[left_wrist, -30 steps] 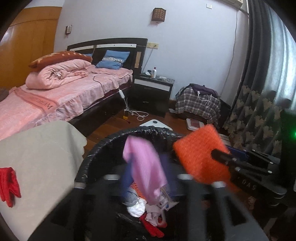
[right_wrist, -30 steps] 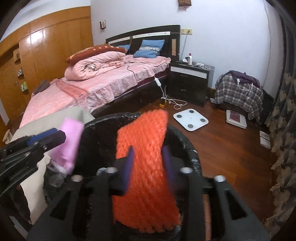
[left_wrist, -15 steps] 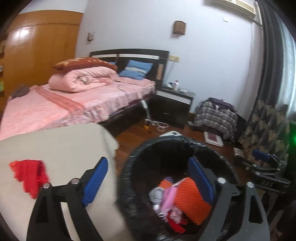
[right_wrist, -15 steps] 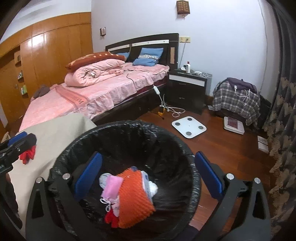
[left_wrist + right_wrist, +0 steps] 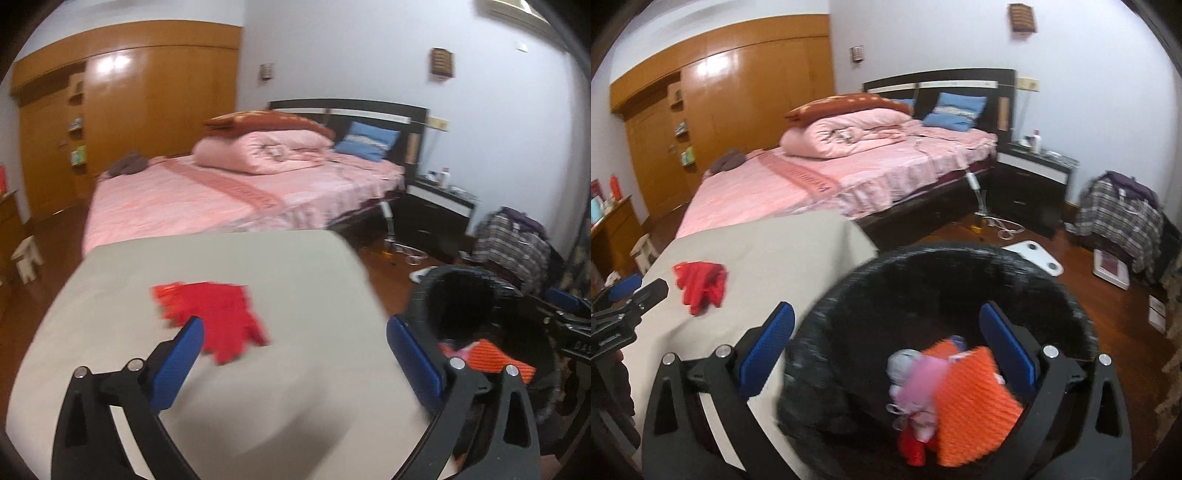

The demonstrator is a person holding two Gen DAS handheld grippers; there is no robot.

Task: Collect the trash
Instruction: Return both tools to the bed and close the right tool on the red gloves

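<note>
Beige cloth-covered table near, flat, soft. Black-lined round bin right of it, holding orange knobbly pad and pink scrap. Red crumpled cloth on table, likely next pickup. Left gripper just spread wide, empty, nearing it. Right gripper spread, empty, over bin.

**Cloth, film and gloss around the bin**

The trash bin wears a crinkled black plastic liner with a faint sheen. Inside it lie an orange knobbly knit pad and soft pink fabric. Left of the bin, a matt beige cloth covers the table — a red rough-edged scrap lies on it. Beyond the bin: a glossy wooden wardrobe and polished wood floor.
</note>
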